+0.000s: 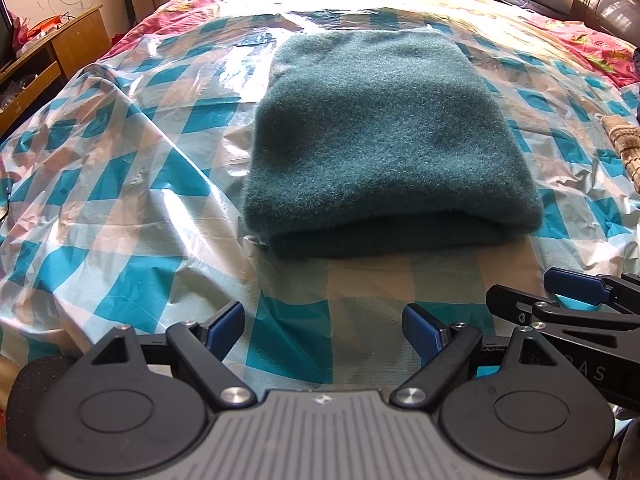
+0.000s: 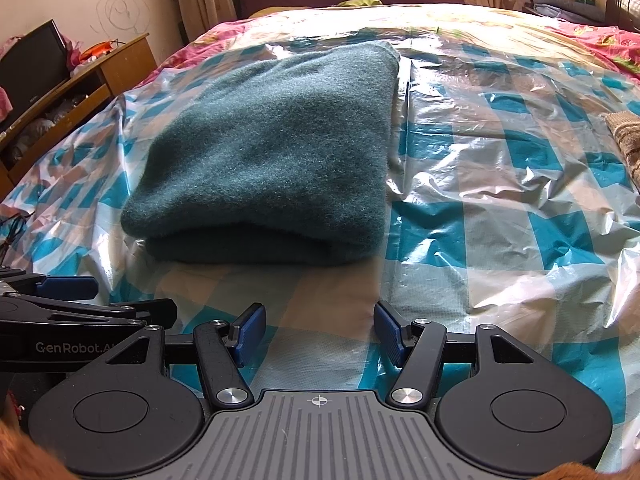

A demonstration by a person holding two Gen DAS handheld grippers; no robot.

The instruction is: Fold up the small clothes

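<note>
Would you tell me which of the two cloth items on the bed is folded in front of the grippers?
The dark green fleece garment, folded on the checked plastic sheet; the brown patterned cloth lies off at the right edge.

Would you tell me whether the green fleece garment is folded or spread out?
Folded: the green fleece garment lies as a compact rectangle, its near edge showing stacked layers.

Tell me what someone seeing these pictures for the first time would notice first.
The eye goes first to the dark green fleece garment, folded into a thick bundle in the middle of the bed. Next comes the shiny plastic sheet with teal checks that it lies on, crinkled and glaring in the sunlight. In the foreground the left gripper and the right gripper are both open and apart from the garment, just short of its near edge.
</note>
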